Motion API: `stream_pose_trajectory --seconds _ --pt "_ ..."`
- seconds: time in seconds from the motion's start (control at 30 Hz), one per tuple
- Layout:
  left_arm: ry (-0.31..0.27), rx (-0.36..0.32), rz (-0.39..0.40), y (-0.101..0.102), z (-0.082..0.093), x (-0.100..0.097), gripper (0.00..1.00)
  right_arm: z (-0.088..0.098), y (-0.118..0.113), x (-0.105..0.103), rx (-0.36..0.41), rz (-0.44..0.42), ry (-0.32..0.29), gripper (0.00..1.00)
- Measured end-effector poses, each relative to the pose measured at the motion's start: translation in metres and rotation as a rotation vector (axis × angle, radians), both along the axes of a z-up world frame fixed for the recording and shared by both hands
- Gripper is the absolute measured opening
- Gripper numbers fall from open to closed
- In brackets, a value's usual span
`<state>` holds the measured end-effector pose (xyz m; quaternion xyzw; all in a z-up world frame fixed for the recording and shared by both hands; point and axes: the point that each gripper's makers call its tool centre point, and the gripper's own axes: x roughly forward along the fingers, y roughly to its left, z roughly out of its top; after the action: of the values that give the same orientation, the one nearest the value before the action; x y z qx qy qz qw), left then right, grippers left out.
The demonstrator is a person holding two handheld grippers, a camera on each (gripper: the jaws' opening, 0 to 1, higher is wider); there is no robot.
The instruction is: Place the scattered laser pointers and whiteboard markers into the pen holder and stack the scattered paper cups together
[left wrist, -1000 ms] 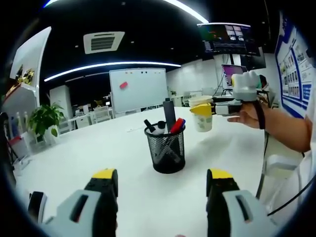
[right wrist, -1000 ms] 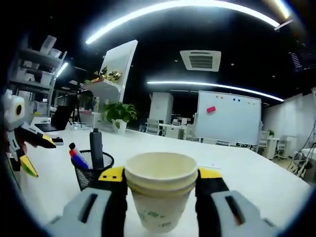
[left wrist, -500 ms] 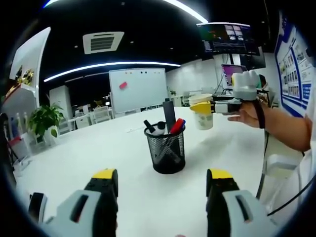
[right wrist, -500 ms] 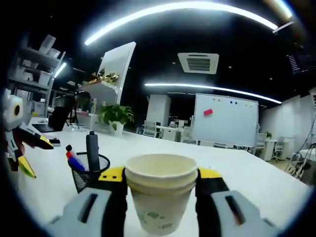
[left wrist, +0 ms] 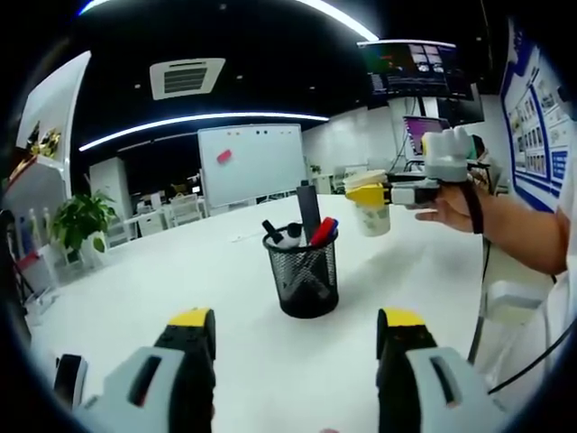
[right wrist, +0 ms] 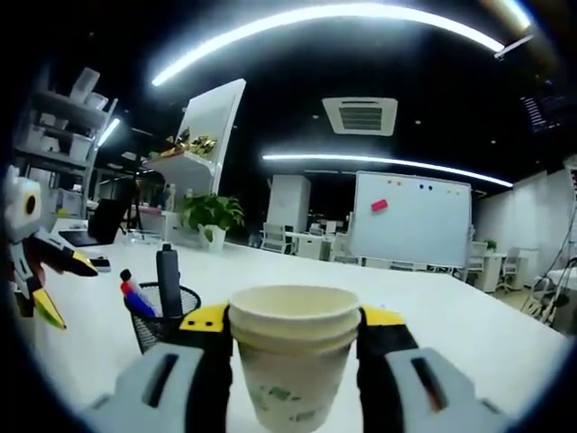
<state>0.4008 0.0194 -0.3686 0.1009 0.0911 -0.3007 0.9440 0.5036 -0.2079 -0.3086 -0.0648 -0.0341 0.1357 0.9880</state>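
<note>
A black mesh pen holder (left wrist: 306,278) stands on the white table (left wrist: 225,298), holding a tall black pointer, a red marker and other pens. My left gripper (left wrist: 293,338) is open in front of it, nothing between its jaws. My right gripper (right wrist: 290,347) is shut on a stack of paper cups (right wrist: 293,356), held above the table. In the left gripper view the right gripper (left wrist: 383,194) and the cups (left wrist: 370,212) appear beyond the holder to the right, in a person's hand. The pen holder (right wrist: 162,314) appears at the lower left of the right gripper view, with the left gripper (right wrist: 41,280) at the left edge.
A black device (left wrist: 65,377) lies on the table at the lower left of the left gripper view. A whiteboard (left wrist: 252,162) and a potted plant (left wrist: 81,221) stand beyond the table's far edge. A person's arm (left wrist: 514,230) reaches in from the right.
The right gripper has lifted the cup stack slightly higher and a bit toward the pen holder. The left gripper has stayed still and open.
</note>
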Motion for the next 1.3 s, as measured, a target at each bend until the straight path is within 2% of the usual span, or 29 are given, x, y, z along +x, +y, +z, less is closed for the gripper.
stream_pose_trajectory --seconds 1.3 --pt "0.008 -0.003 -0.005 -0.0033 -0.0015 -0.0012 0.74 -0.0032 0.0070 0.0004 0.027 0.012 0.009 0.55"
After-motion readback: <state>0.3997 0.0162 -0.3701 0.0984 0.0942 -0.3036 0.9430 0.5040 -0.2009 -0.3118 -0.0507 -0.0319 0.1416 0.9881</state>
